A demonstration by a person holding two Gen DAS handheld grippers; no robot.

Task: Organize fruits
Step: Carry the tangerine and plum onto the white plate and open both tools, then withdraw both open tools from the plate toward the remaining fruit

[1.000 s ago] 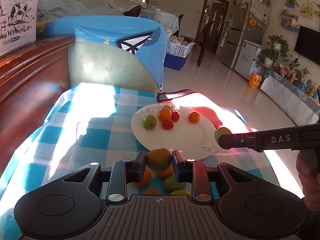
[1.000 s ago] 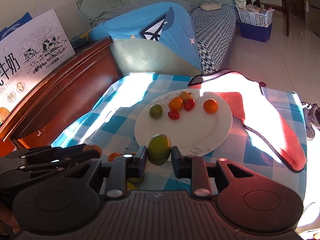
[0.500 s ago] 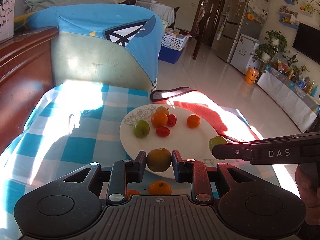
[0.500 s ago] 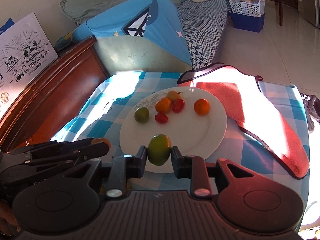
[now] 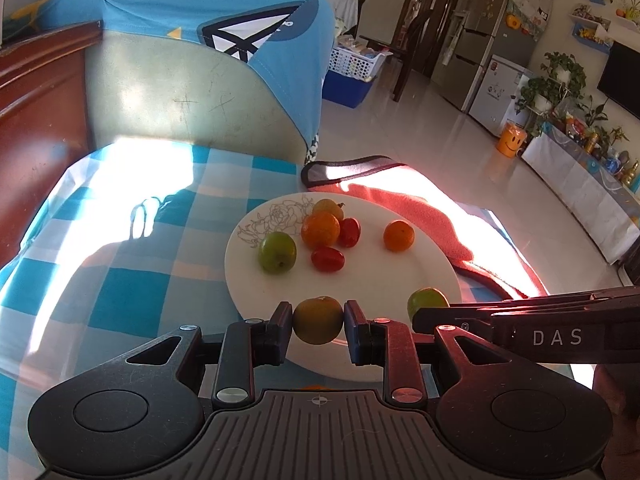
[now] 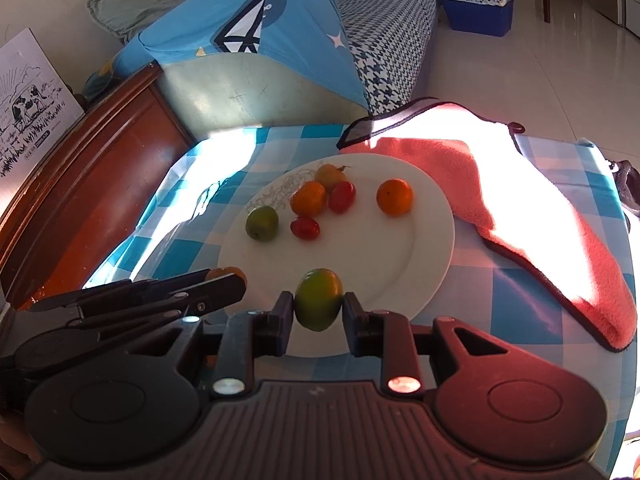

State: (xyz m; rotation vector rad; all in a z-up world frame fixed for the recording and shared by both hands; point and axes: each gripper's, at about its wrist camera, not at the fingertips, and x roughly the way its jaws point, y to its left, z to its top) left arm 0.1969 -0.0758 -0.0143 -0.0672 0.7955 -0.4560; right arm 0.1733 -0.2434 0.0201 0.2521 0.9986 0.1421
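Note:
A white plate [image 5: 400, 276] [image 6: 408, 248] on the checked tablecloth holds a green fruit [image 5: 277, 252], two oranges [image 5: 320, 230] [image 5: 398, 235], two red tomatoes [image 5: 327, 259] and a yellowish fruit at the back. My left gripper [image 5: 318, 321] is shut on a yellow-orange fruit [image 5: 319, 320] above the plate's near edge. My right gripper [image 6: 318, 300] is shut on a green fruit [image 6: 319, 298], also above the near edge. The right gripper's fingers [image 5: 520, 312] show at the right of the left wrist view.
A red towel [image 6: 520, 200] lies to the right of the plate on the blue-and-white tablecloth [image 5: 120, 272]. A wooden bed frame [image 6: 80, 184] stands at the left, a blue-covered seat [image 5: 200, 60] behind the table. The open floor is beyond.
Both grippers have moved forward with their fruits, from over the loose fruits on the cloth to over the plate's near edge. The plate looks closer.

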